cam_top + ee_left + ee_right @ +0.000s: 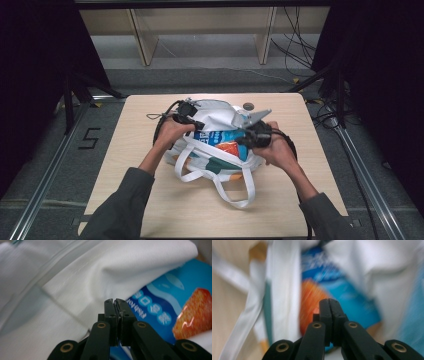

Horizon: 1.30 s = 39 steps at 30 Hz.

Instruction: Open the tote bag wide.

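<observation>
High view puts the soft white cloth tote bag [220,117] mid-bench [150,200], a crinkly blue snack packet [217,137] in its mouth; limp, light fabric, best pinched at the rim or straps; left tongs [115,300] and right tongs [329,300] both look closed, gripping nothing clearly.

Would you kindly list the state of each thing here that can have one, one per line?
White fabric tote bag: lying on the wooden table, mouth open, straps loose toward the person.
Blue snack packet with orange picture: partly inside the bag, showing at its mouth.
Left gripper: jaws shut, at the bag's opening.
Right gripper: jaws shut, at the bag's opening.
</observation>
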### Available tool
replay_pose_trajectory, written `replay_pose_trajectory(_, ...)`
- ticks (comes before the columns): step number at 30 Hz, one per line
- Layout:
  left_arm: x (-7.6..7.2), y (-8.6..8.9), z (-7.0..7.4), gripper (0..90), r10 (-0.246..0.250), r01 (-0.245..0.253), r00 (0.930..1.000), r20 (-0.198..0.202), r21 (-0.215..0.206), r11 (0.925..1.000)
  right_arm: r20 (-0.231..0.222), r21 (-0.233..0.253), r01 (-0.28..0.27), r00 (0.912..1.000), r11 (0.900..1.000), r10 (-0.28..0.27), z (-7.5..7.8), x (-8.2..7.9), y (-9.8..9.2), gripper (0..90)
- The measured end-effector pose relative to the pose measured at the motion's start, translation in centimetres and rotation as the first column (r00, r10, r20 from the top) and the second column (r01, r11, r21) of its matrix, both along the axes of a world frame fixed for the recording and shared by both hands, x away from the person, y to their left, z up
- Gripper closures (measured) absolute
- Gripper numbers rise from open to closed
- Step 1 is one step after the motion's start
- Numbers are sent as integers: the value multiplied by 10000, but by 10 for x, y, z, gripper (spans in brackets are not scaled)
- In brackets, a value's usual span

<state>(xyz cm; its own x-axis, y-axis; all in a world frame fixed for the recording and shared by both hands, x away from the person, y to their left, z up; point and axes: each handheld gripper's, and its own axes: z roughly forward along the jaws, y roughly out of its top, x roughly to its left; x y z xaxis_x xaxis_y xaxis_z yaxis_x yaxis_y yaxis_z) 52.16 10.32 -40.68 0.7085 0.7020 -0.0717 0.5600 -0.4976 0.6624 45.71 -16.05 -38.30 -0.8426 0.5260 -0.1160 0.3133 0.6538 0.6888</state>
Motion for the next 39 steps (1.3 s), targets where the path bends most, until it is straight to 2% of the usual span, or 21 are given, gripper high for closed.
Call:
replay_pose_trajectory(2,-5,12,-2,866,21,-24,9998,-219,-137,9999,-36,91,-8,10000,10000,8,4,24,15,900)
replay_pose_trajectory(6,-15,30,-12,866,-294,313,9975,-641,283,9991,-296,-398,378,9988,9985,-390,-9,59,27,900)
replay_pose_trajectory(7,-17,33,-14,866,-321,334,9974,-646,198,9992,-296,-398,378,9988,9985,-390,-9,59,27,900)
replay_pose_trajectory(11,-30,50,-25,868,-678,708,9938,-886,317,9970,-300,-708,1301,9907,9890,-1325,-19,86,23,900)
replay_pose_trajectory(13,-36,56,-31,878,-751,741,9925,-965,-137,9972,-449,-1193,1552,9858,9806,-1615,-26,94,22,900)
replay_pose_trajectory(16,-43,61,-39,893,-705,657,9925,-998,-512,9965,-163,-2120,2240,9724,9513,-2326,-43,110,19,900)
replay_pose_trajectory(18,-46,61,-38,894,-842,824,9923,-906,-225,9963,-229,-2222,2382,9681,9454,-2493,-47,113,18,900)
replay_pose_trajectory(19,-51,58,-37,895,-1048,1068,9923,-655,273,9939,-385,-2259,2618,9600,9383,-2772,-60,121,13,900)
replay_pose_trajectory(21,-50,56,-34,894,-1061,1093,9921,-665,460,9929,-336,-2893,2928,9484,9113,-3154,-66,122,11,900)
replay_pose_trajectory(22,-49,56,-32,893,-1036,1072,9923,-685,512,9929,-384,-2987,2915,9478,9087,-3167,-67,123,9,900)
replay_pose_trajectory(24,-48,55,-29,871,-968,992,9937,-571,409,9942,-365,-2514,2921,9498,9228,-3106,-59,121,4,900)
replay_pose_trajectory(25,-46,52,-27,871,-758,757,9966,-333,-18,9971,-365,-2514,2921,9498,9228,-3106,-59,121,4,900)
replay_pose_trajectory(28,-39,44,-17,868,-568,566,9984,-13,-486,9972,-382,-630,2752,9599,9593,-2778,-28,105,-8,900)
replay_pose_trajectory(29,-34,36,-10,865,-517,529,9984,223,-565,9970,-341,-369,2612,9643,9646,-2624,-22,98,-7,900)
replay_pose_trajectory(30,-34,36,-10,859,-517,529,9984,223,-565,9970,-341,-369,2612,9643,9646,-2624,-22,98,-7,900)
replay_pose_trajectory(31,-31,33,-8,855,-406,422,9988,273,-610,9972,-308,-192,2045,9783,9787,-2050,-15,81,-4,900)
replay_pose_trajectory(34,-22,29,-4,848,29,-2,9982,595,-459,9989,-105,-223,1569,9875,9874,-1572,-10,64,-3,900)
replay_pose_trajectory(35,-18,34,-3,848,364,-319,9966,736,-609,9976,286,-78,1306,9911,9914,-1304,-8,46,-10,900)
replay_pose_trajectory(37,-17,40,-3,850,615,-568,9945,845,-570,9968,294,-104,1416,9895,9899,-1412,-9,40,-14,900)
replay_pose_trajectory(38,-14,51,-5,857,958,-922,9904,996,-394,9950,639,-644,1945,9796,9788,-1904,-17,34,-32,900)
replay_pose_trajectory(39,-14,51,-5,861,958,-922,9904,996,-394,9950,639,-644,1945,9796,9788,-1904,-17,34,-32,900)
